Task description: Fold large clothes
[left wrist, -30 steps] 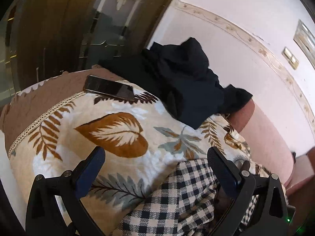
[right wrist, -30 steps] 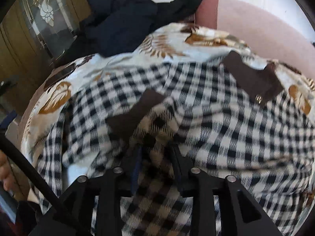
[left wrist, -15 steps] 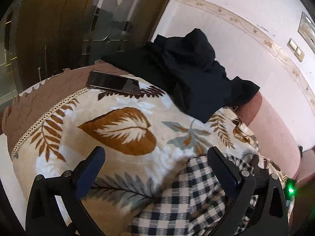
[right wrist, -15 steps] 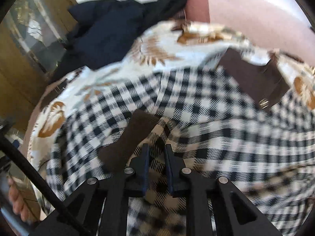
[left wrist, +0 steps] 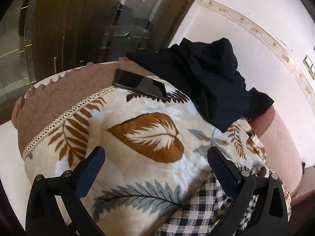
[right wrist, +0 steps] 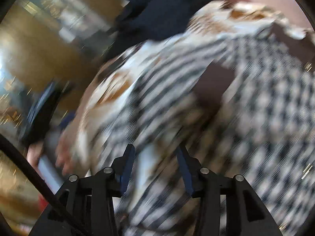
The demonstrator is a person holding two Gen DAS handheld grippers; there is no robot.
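Observation:
A black-and-white checked garment [right wrist: 256, 108] with brown patches lies spread on a leaf-print blanket [left wrist: 137, 133]. Its edge shows at the bottom right of the left wrist view [left wrist: 200, 214]. My left gripper [left wrist: 155, 157] is open and empty above the blanket, to the left of the garment. My right gripper [right wrist: 155, 157] is over the garment with its jaws apart; this view is heavily blurred, and nothing is clearly held between the fingers.
A black phone [left wrist: 139, 85] lies on the blanket near its brown border. A dark crumpled garment [left wrist: 208, 78] is heaped at the far side, against the white wall. A pink padded edge [left wrist: 279, 147] runs along the right. A wood-and-glass door [left wrist: 88, 19] stands behind.
My right gripper was shut on a fold of the checked garment and has now opened while swinging fast. The left gripper has drifted left, so less of the garment shows.

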